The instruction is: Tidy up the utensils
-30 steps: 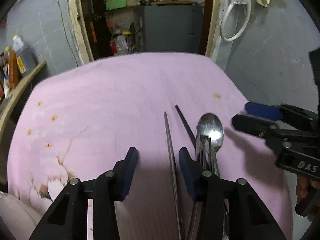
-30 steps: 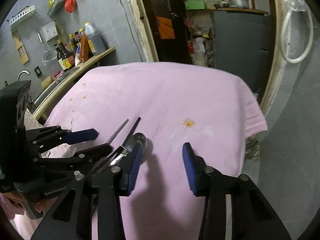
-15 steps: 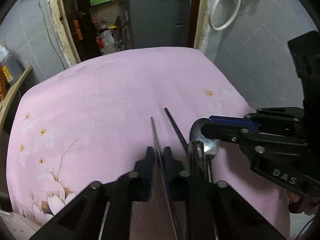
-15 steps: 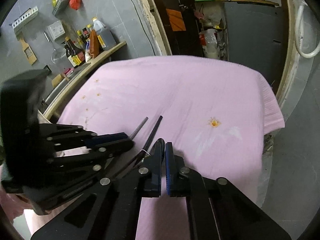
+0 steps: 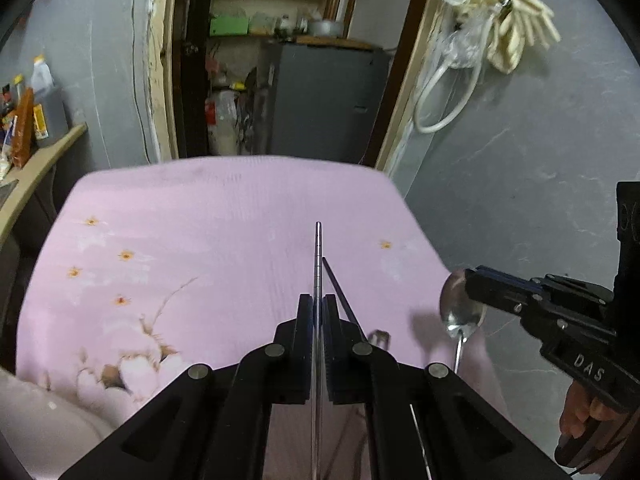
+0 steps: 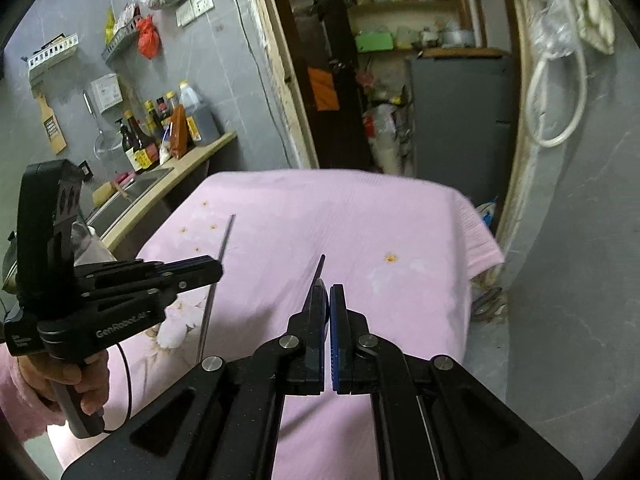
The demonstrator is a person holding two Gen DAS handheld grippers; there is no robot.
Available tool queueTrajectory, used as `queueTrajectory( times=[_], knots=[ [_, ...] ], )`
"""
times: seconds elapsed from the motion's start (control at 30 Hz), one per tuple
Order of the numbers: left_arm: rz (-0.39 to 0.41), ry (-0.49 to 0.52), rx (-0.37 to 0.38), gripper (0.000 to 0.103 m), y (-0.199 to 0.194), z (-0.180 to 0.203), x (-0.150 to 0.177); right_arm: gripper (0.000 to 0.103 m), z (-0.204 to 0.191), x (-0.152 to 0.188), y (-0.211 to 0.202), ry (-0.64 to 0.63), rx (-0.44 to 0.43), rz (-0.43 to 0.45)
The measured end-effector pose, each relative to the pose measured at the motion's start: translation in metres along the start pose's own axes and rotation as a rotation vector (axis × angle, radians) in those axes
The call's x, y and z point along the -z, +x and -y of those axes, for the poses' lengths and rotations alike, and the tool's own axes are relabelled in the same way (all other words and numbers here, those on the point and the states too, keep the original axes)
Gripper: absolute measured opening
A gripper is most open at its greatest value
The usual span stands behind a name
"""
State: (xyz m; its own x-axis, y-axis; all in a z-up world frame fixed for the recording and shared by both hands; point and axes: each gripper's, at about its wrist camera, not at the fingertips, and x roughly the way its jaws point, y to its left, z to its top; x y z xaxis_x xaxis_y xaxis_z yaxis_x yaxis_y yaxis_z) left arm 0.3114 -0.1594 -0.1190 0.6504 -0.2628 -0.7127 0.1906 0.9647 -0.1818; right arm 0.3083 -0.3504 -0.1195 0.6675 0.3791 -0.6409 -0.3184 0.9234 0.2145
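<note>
both grippers are clamped on utensils now, where a second ago both stood wide open over the pink cloth (image 5: 224, 216). the left gripper (image 5: 318, 312) had its blue pads either side of the silver chopstick (image 5: 317, 256) as it lay on the cloth; half a second ago they pinched it, and now it is lifted, sticking straight out ahead between the pressed-together pads. in the right wrist view the same chopstick (image 6: 221, 252) runs up and down past the left gripper (image 6: 208, 270), its tip high over the cloth. the spoon (image 5: 460, 312) lay beside the chopsticks before; now the right gripper (image 5: 474, 276) has its bowl nipped between the tips and carries it off by the cloth's right edge, thin handle hanging down. the dark chopstick (image 5: 340, 292) has stayed on the cloth, just right of the left gripper's tips.

from its own camera the right gripper (image 6: 328, 294) looks shut tight, pads nearly touching, and the dark chopstick (image 6: 318, 276) pokes out ahead beside its left finger. the left hand (image 6: 68, 380), in a pink sleeve, grips its handle low at the left, with the tool pointing right and level. the right hand (image 5: 584, 412) shows at the far right under its gripper, which points left.
</note>
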Motion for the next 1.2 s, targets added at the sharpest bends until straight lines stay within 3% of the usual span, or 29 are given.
queueTrajectory(
  times=[0.37, 1.2],
  knots=[
    [0.064, 0.029, 0.041, 0.005, -0.072, -0.01, 0.029, 0.002, -0.041, 0.014, -0.063, -0.002, 0.078, 0.065],
    [0.086, 0.229, 0.122, 0.005, -0.154, 0.001, 0.09, 0.002, -0.089, 0.062, -0.102, 0.007, 0.137, 0.063]
  ],
)
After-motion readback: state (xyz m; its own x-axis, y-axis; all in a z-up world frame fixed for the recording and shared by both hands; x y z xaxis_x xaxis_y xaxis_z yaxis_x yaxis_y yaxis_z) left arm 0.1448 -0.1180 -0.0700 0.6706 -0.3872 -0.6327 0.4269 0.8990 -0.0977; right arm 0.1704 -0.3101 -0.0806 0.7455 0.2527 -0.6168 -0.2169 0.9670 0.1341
